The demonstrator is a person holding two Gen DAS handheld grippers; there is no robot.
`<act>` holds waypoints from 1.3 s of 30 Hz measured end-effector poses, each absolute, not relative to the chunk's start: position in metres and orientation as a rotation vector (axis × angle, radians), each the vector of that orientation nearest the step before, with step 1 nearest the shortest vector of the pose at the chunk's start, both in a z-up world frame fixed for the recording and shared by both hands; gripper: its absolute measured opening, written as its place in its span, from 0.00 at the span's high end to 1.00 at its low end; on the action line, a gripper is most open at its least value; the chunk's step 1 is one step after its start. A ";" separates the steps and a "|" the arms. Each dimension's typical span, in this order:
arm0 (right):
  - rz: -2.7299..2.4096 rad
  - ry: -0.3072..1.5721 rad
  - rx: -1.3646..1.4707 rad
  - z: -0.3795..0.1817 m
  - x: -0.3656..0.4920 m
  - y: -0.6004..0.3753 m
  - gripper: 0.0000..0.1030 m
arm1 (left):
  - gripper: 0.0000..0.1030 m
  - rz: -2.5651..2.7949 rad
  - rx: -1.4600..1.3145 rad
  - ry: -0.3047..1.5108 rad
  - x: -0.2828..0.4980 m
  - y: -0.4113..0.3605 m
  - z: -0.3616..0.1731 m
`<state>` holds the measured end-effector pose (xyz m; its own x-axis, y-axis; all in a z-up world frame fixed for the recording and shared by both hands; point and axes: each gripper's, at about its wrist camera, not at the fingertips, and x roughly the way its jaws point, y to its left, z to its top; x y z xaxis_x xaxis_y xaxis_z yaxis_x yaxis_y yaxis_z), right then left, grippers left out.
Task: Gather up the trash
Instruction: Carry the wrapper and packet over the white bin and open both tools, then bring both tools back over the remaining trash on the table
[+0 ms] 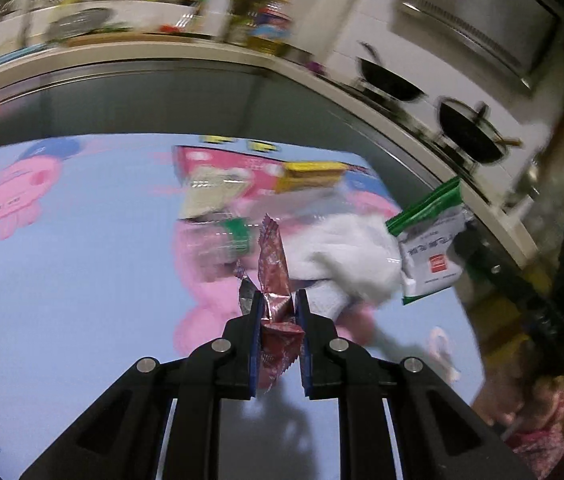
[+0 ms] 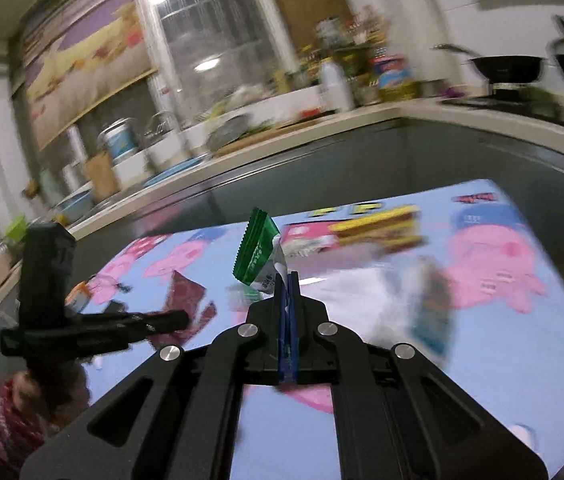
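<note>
My left gripper [image 1: 277,300] is shut on a crumpled red foil wrapper [image 1: 271,272] and holds it above the blue cartoon mat [image 1: 61,272]. My right gripper [image 2: 286,280] is shut on a green and white packet [image 2: 255,254], which sticks up from its fingertips; the same packet shows at the right of the left wrist view [image 1: 430,244]. On the mat lie a white crumpled tissue [image 1: 346,256], a pink box [image 1: 217,172], a yellow box [image 1: 310,174] and a clear bag, all blurred. The left gripper with the red wrapper [image 2: 185,296] shows in the right wrist view.
The mat lies on a dark glossy table [image 2: 362,160]. Behind it runs a kitchen counter [image 2: 282,120] crowded with bottles, bowls and jars. Two black pans [image 1: 470,132] stand on a stove at the right.
</note>
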<state>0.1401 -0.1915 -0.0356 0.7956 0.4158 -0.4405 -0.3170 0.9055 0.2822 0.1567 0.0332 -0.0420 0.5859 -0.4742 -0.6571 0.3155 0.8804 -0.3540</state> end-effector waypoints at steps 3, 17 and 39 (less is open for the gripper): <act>0.292 0.493 0.232 -0.042 0.128 -0.243 0.99 | 0.85 -0.564 -0.142 0.836 0.162 -0.021 -0.032; -0.182 0.440 0.445 -0.088 0.126 -0.495 0.99 | 0.85 -0.917 0.092 0.901 0.224 -0.312 -0.024; -0.253 0.477 0.578 -0.133 0.141 -0.540 0.60 | 0.30 -0.815 0.130 0.903 0.256 -0.376 -0.051</act>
<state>0.1412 -0.5405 -0.1326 0.8617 -0.0965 -0.4981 0.3579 0.8114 0.4620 0.2556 -0.3759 -0.0508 0.3484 -0.5745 -0.7407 0.6782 0.7000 -0.2239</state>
